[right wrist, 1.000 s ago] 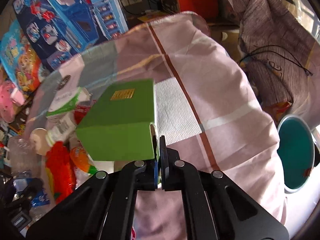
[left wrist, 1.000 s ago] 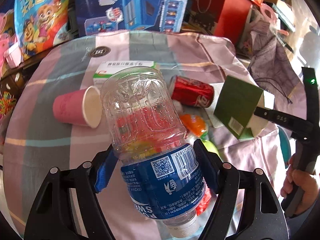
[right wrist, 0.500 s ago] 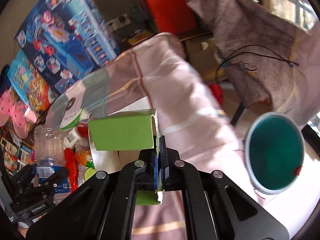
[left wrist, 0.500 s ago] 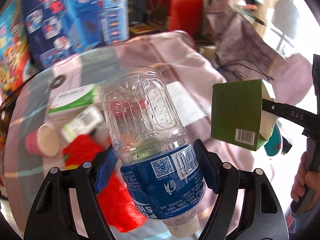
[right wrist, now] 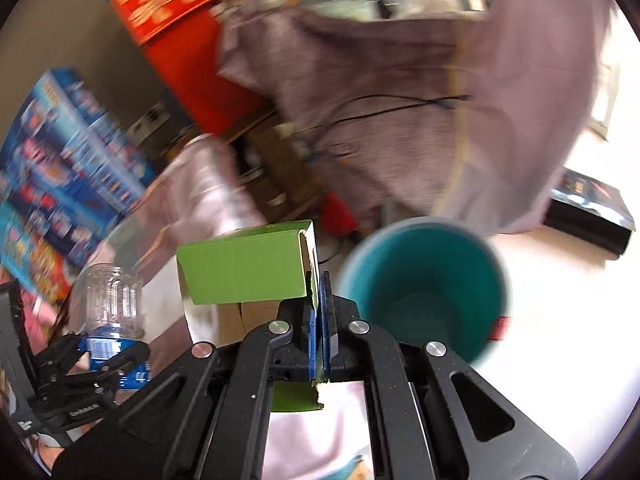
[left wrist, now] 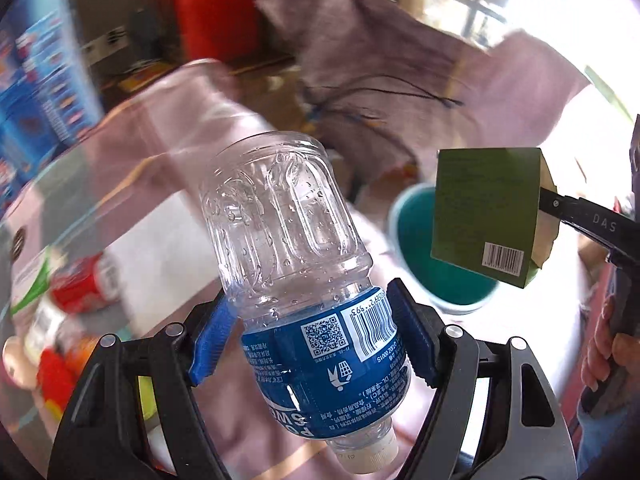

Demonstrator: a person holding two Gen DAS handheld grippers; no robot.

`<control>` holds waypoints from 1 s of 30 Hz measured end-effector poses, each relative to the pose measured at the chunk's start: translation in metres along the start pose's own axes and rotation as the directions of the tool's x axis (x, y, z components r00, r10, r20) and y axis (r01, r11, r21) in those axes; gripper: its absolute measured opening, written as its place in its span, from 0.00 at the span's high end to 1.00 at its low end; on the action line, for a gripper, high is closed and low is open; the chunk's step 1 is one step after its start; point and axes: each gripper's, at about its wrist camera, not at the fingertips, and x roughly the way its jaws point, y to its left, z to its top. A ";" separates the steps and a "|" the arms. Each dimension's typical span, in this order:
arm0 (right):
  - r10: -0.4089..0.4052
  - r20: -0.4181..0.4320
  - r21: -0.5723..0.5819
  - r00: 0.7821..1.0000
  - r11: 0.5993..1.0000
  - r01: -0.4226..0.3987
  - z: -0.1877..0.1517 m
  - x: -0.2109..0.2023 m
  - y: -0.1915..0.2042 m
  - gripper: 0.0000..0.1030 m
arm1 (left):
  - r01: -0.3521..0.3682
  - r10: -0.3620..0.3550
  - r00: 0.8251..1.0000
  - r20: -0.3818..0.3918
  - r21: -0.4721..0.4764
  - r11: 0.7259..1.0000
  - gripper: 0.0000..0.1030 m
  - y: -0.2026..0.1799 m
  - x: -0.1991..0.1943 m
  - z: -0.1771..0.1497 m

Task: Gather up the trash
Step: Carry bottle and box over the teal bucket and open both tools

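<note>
My left gripper (left wrist: 316, 340) is shut on a clear plastic bottle (left wrist: 288, 232) with a blue label, cap end toward the camera, its blue pads pressed on the label. The bottle (right wrist: 112, 304) also shows at the left of the right wrist view. My right gripper (right wrist: 319, 320) is shut on a side wall of an open green cardboard box (right wrist: 244, 272), which hangs in the air. In the left wrist view that green box (left wrist: 488, 212) is at the right, above a teal bin (left wrist: 416, 248). The bin (right wrist: 424, 280) stands on the floor just right of the box.
Behind me on the pink checked cloth (left wrist: 168, 240) lie a red can (left wrist: 76, 288) and other blurred litter. A mauve cloth with a black cable (right wrist: 400, 108) drapes beyond the bin. Toy boxes (right wrist: 68, 168) and a red box (right wrist: 180, 20) stand at the back.
Both grippers have swung right off the table with the bottle and the green box. The teal bin has come close under them, and the litter has slid to the left edge.
</note>
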 end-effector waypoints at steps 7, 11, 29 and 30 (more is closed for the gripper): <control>-0.089 -0.042 0.078 0.995 0.993 0.092 0.001 0.013 -0.066 0.98 | 0.105 -0.098 0.992 -0.076 0.094 0.990 0.27 -0.064 0.054 0.028; -0.128 -0.070 0.107 0.989 0.985 0.135 0.001 0.025 -0.091 0.98 | 0.160 -0.138 0.980 -0.144 0.152 0.975 0.29 -0.102 0.091 0.037; -0.163 -0.190 0.125 0.968 0.974 0.189 -0.001 0.079 -0.124 0.97 | 0.163 -0.117 0.958 -0.262 0.164 0.973 0.19 -0.128 0.167 0.050; -0.162 -0.196 0.121 0.967 0.975 0.188 -0.002 0.081 -0.123 0.97 | 0.159 -0.113 0.960 -0.257 0.164 0.974 0.19 -0.127 0.165 0.050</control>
